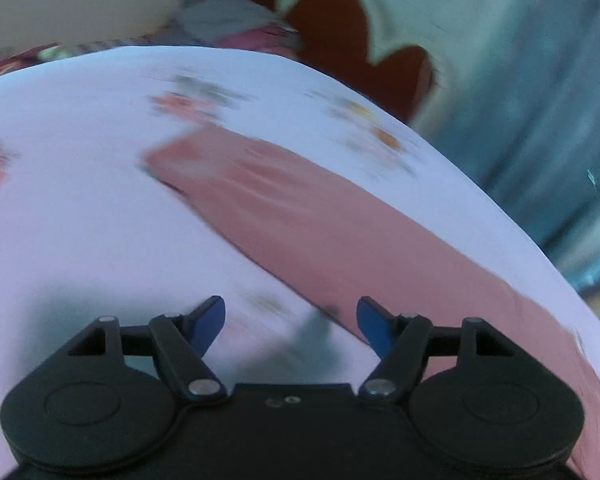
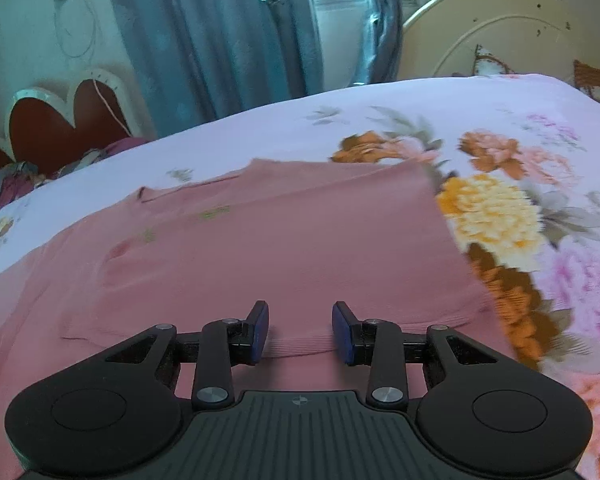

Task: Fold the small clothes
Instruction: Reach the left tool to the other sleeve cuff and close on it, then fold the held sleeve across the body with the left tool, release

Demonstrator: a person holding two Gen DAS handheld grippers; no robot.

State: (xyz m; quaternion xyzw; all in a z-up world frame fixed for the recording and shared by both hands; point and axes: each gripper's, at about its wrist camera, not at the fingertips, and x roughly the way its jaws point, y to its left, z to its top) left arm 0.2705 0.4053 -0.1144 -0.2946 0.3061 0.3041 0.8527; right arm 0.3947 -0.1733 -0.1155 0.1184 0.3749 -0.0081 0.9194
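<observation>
A pink knit garment (image 2: 276, 248) lies spread flat on a floral bedsheet (image 2: 500, 216). My right gripper (image 2: 300, 330) is open, low over the garment's ribbed near hem, with a blue pad on each side of it. In the left wrist view the same pink garment (image 1: 300, 208) runs diagonally across the sheet (image 1: 80, 208), blurred by motion. My left gripper (image 1: 290, 322) is open and empty, just above the sheet at the garment's near edge.
Teal curtains (image 2: 220, 40) and a window hang behind the bed. A cream and red scalloped headboard (image 2: 68, 116) stands at the left, with a pile of other clothes (image 1: 236, 24) beside it. A round cream headboard panel (image 2: 500, 36) is at the far right.
</observation>
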